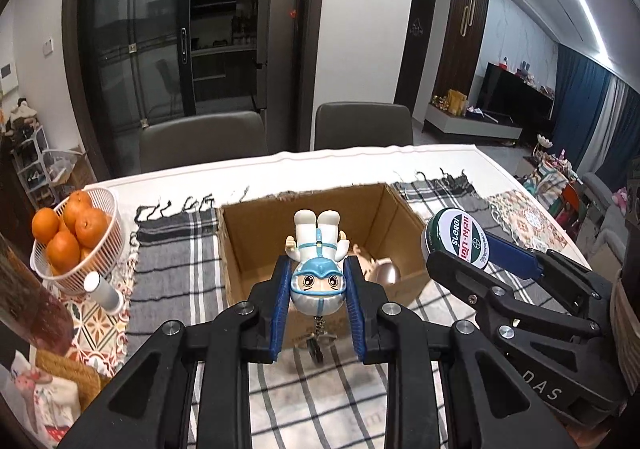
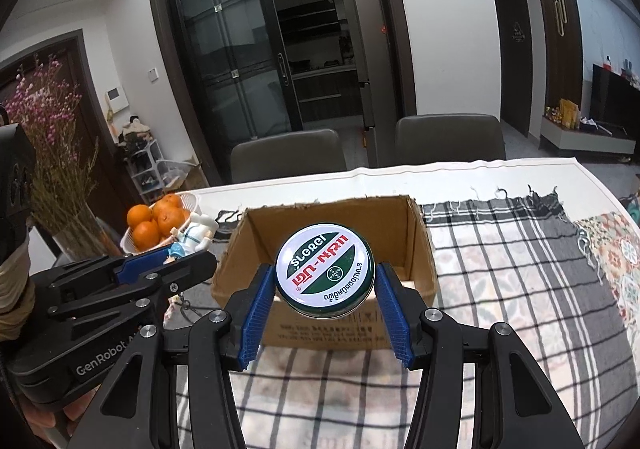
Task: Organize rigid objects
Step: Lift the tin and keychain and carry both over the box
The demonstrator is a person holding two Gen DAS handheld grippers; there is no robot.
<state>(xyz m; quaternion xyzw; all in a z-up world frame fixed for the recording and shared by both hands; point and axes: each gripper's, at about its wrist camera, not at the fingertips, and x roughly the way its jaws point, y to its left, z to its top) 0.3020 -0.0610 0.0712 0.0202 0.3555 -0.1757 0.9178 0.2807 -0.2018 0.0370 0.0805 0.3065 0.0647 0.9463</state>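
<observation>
left gripper (image 1: 318, 299) pinches the little astronaut figure (image 1: 318, 269) upside down, feet up, its spring dangling just in front of the cardboard box (image 1: 248, 245). right gripper (image 2: 325, 299) clamps the round green-and-white tin (image 2: 325, 275), lid facing the camera, at the box's near wall. the basket of oranges (image 1: 76, 237) sits off left on the checked cloth (image 1: 176, 249).

Your figurine (image 1: 318, 269) blocks box (image 1: 240, 245) contents (pale shapes, unidentifiable). Your tin (image 2: 325, 276) hides box interior. Tin's small print unreadable. Basket (image 2: 192, 203) half hidden.
</observation>
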